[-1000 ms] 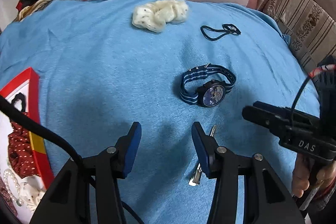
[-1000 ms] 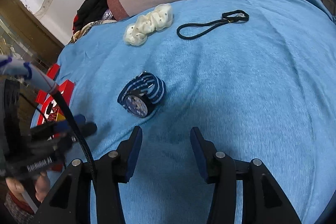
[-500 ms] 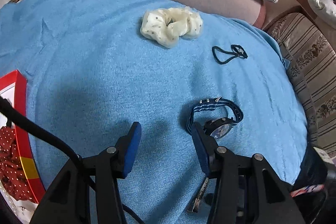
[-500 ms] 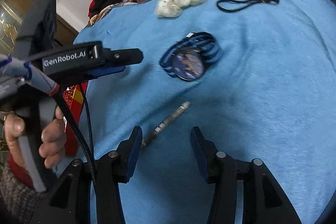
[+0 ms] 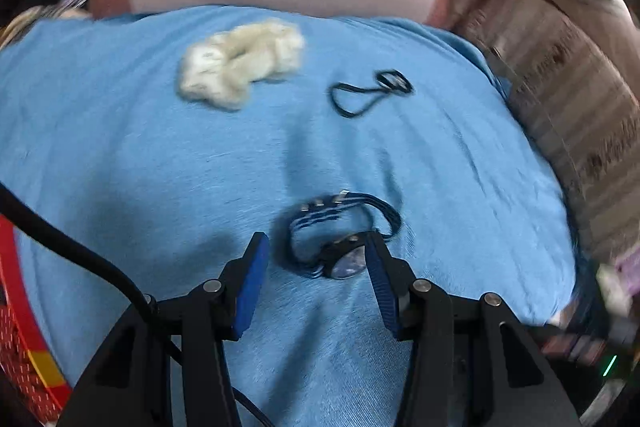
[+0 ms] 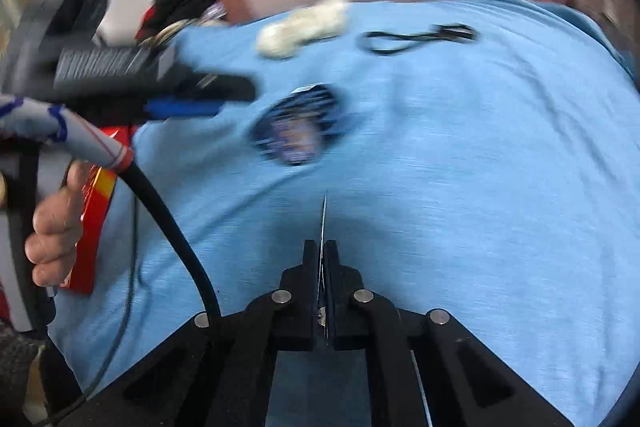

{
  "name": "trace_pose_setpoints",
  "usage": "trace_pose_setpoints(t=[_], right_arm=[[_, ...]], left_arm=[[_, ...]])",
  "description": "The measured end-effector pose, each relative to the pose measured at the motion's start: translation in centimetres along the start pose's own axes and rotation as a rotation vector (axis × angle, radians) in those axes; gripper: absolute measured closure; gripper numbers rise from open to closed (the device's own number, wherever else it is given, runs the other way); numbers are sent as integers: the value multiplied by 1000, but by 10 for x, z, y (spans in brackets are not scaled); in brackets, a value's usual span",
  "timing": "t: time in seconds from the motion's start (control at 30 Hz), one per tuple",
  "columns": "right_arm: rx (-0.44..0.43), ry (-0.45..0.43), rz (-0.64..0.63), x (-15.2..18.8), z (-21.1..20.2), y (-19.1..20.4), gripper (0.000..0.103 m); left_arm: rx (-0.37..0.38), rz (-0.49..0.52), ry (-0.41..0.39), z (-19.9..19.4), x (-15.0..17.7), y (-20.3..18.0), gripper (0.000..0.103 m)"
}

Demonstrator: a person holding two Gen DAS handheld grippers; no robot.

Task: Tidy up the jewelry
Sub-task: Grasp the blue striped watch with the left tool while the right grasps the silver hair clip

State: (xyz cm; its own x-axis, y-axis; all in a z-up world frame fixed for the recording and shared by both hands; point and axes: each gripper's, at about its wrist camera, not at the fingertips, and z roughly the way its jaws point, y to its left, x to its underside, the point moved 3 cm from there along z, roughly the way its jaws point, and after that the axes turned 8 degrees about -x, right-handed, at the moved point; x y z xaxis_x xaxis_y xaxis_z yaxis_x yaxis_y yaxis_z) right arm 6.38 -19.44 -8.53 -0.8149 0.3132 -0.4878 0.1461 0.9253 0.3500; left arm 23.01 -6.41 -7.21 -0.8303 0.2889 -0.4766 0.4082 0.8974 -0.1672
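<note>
We see the left gripper [image 5: 316, 255] low over the blue cloth [image 5: 160, 167], jaws spread wide. The watch [image 5: 340, 247] with its striped strap lies on the cloth between the blue pads [image 5: 250, 283]; its face sits right against the right-hand pad, touching or nearly so, blur makes it hard to call. Farther back on the cloth we note a cream scrunchie [image 5: 240, 63] and, to its right and apart from it, a thin black hair tie [image 5: 370, 93]. A red box [image 5: 24, 339] edge shows at the lower left with red dotted fabric inside.

From the right wrist, the right gripper [image 6: 322, 251] has its jaws pressed together on a thin metal hair clip [image 6: 323, 223], which sticks out forward past the fingertips, edge-on to the camera, above the cloth [image 6: 480, 207]. Ahead of it lies the watch [image 6: 298, 131], blurred. The left gripper [image 6: 224, 99] comes in from the left side, its tips just beside the watch, held by a hand [image 6: 56, 223]. The scrunchie [image 6: 302, 25] and hair tie [image 6: 416, 39] lie at the far end, and the red box [image 6: 94, 227] sits behind the hand.
</note>
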Motion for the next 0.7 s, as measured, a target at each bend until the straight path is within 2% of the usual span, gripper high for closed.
trace_pose_setpoints(t=[0.17, 0.27, 0.37, 0.4, 0.43, 0.5, 0.67, 0.7], right_arm=[[46, -18, 68, -5, -21, -46, 100], [22, -9, 75, -2, -25, -57, 100], [17, -16, 73, -2, -25, -56, 98], [11, -14, 80, 0, -25, -54, 86], [7, -12, 93, -1, -24, -54, 65], [13, -33, 115, -2, -25, -56, 53], [60, -13, 65, 2, -17, -49, 53], [81, -12, 44, 3, -16, -47, 56]], left_arm=[[22, 153, 31, 21, 0, -30, 55], [-6, 246, 37, 28, 5, -49, 55], [-25, 273, 25, 28, 6, -57, 55], [-15, 268, 23, 27, 6, -57, 56], [-7, 263, 23, 27, 6, -57, 56], [13, 260, 32, 27, 7, -57, 56], [4, 249, 41, 37, 9, -57, 55], [15, 231, 43, 37, 8, -55, 55]])
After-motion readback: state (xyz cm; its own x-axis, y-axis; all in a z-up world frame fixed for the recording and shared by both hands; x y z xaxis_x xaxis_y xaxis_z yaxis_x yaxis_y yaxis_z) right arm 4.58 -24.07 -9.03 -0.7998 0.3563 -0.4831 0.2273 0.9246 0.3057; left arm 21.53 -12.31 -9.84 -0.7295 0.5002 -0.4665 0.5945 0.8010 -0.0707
